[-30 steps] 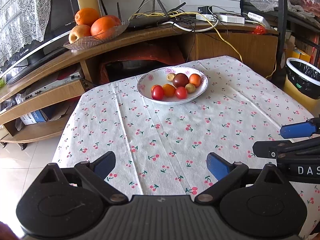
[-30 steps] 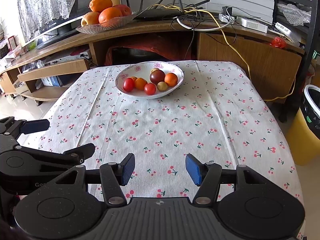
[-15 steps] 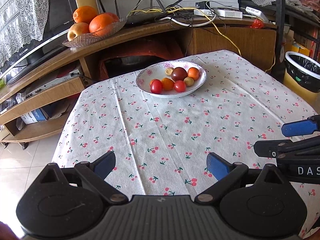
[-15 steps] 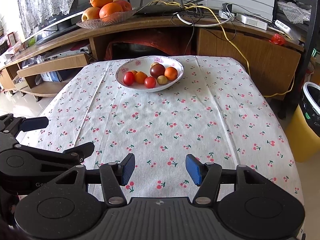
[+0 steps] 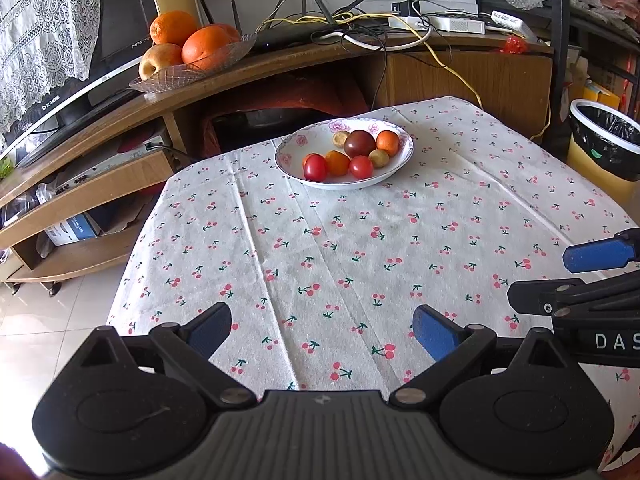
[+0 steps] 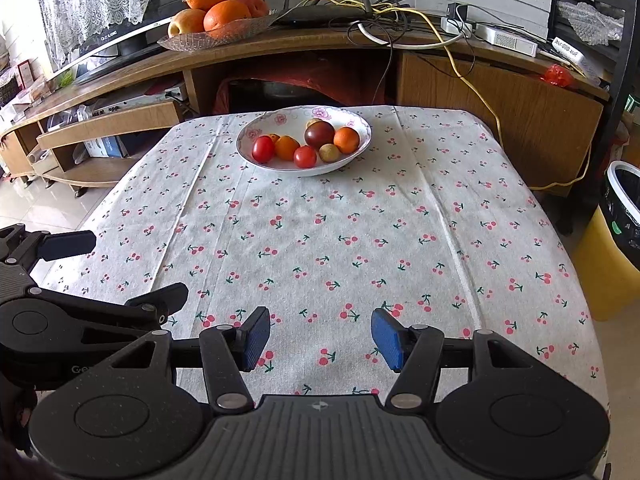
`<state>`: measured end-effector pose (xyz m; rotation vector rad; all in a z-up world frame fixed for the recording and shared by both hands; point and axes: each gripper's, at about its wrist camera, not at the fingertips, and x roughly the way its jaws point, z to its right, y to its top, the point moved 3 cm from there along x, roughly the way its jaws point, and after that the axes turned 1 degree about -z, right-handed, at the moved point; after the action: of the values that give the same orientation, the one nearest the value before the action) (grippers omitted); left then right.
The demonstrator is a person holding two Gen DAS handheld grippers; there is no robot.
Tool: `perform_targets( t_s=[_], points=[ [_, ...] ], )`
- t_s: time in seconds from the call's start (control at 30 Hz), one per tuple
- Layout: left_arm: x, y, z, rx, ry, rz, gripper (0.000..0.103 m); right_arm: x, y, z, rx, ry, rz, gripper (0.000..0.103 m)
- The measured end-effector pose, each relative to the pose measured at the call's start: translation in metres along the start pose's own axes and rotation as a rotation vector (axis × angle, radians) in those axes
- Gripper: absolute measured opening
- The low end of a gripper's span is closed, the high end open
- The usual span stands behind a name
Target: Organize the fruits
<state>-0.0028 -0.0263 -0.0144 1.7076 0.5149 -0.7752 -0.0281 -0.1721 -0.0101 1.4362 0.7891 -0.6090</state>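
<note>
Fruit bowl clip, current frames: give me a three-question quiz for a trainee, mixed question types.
1. True or false: the right gripper grips a fruit.
2. Multiple choice: the white floral bowl sits on A) the wooden shelf B) the cherry-print tablecloth C) the floor.
3. Fill in: the glass dish of oranges rests on the wooden ____.

Key
1. False; its fingers stand apart and empty, like the left gripper.
2. B
3. shelf
</note>
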Motion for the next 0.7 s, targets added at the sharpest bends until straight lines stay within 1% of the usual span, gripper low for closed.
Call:
perform_targets(
  t_s=[0.7],
  points=[
    [-0.0053,-0.0063,-0.0046,-0.004,0.006,-0.008,0.103,-0.0034,-0.0061,-0.0078,-0.012,0.003,-0.001,0.053]
  ],
)
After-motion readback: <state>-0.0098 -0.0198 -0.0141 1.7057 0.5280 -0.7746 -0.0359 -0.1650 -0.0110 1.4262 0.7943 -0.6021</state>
